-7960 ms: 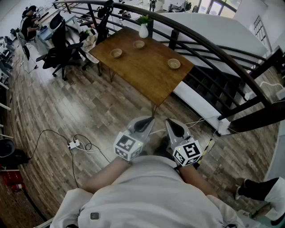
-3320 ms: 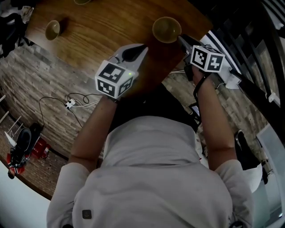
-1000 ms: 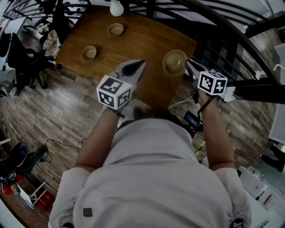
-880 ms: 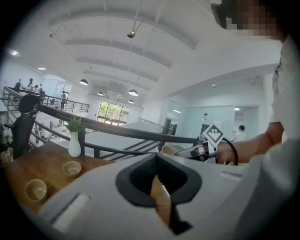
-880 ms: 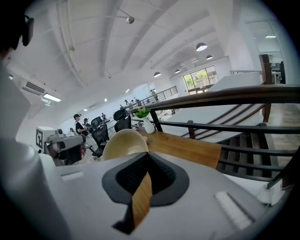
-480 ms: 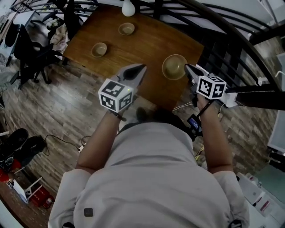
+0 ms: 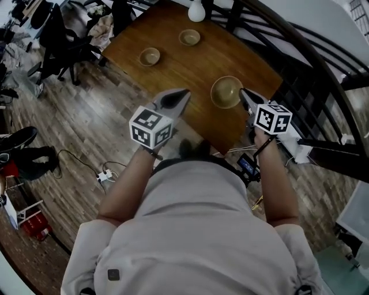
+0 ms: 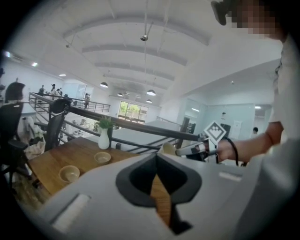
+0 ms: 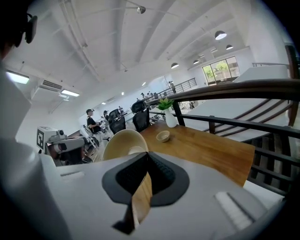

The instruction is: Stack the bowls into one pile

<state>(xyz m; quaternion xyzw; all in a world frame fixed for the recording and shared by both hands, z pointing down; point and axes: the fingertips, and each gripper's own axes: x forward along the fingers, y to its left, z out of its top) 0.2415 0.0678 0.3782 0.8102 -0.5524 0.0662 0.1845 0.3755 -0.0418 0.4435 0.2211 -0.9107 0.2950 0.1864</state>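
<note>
My right gripper (image 7: 243, 93) is clamped on the rim of a tan bowl (image 7: 225, 92), held over the near end of the wooden table (image 7: 173, 72). My left gripper (image 7: 183, 93), jaws together and empty, is near it on the left. A second bowl (image 7: 149, 56) and a third bowl (image 7: 189, 37) sit farther up the table, near a white vase (image 7: 196, 10). Each gripper's cube (image 7: 151, 127) carries black-and-white square patterns.

- Your right gripper (image 9: 147, 153): jaws closed on the rim of the large bowl.
- Large bowl (image 9: 123, 140): tan, rising just past your jaw tips, slightly to their left.
- Table (image 9: 211, 145): wooden, ahead of your tips and to their right.
- Small bowl (image 9: 163, 136): upright on the table, well beyond your tips.
- Vase (image 9: 170, 118): white, holding greenery, farther off behind the small bowl.
</note>
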